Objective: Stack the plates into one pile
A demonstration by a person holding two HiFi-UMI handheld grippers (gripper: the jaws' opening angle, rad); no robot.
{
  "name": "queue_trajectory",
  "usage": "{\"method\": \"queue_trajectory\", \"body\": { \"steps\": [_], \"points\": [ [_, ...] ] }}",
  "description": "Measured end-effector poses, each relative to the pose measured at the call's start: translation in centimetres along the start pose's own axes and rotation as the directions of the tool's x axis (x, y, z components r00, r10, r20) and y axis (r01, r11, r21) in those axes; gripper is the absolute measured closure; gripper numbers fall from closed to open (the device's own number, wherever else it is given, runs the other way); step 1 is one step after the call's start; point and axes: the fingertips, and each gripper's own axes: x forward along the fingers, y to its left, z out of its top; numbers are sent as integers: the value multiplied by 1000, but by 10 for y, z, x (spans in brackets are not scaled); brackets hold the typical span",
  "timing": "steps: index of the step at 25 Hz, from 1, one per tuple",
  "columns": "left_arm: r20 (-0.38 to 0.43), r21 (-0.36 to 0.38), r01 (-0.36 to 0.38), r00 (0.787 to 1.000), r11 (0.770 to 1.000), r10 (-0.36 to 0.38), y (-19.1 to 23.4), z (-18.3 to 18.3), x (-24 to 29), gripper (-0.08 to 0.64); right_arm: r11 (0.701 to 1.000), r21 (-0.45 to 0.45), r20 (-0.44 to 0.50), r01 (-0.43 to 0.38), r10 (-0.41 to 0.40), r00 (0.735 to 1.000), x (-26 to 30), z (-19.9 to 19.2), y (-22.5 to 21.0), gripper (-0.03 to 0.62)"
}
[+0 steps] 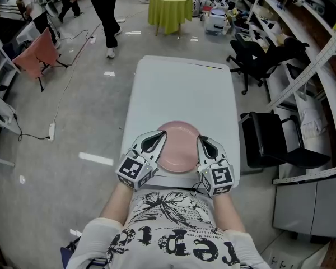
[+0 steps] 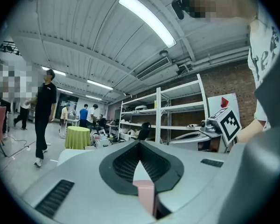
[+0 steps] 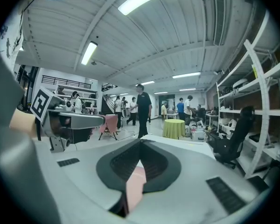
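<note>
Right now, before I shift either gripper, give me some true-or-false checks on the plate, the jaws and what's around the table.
1. A pink plate lies on the white table between the left gripper and the right gripper. True.
2. The left gripper's jaws stand wide apart. False: they are together, with the plate's pink showing through the gap behind the tips.
3. The right gripper's jaws are together. True.
4. The round table beyond the far end wears a red cloth. False: its cloth is yellow-green.
5. A black chair stands beside the white table on the right gripper's side. True.
</note>
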Motion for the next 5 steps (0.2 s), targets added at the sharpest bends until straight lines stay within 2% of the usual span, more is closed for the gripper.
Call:
{"method": "queue_trajectory", "body": {
  "steps": [5],
  "points": [
    [-1, 5, -14, 1000, 1000, 14, 2, 2, 4, 548, 1000, 6, -3, -5, 5, 1000, 1, 1, -5, 588]
  ]
}}
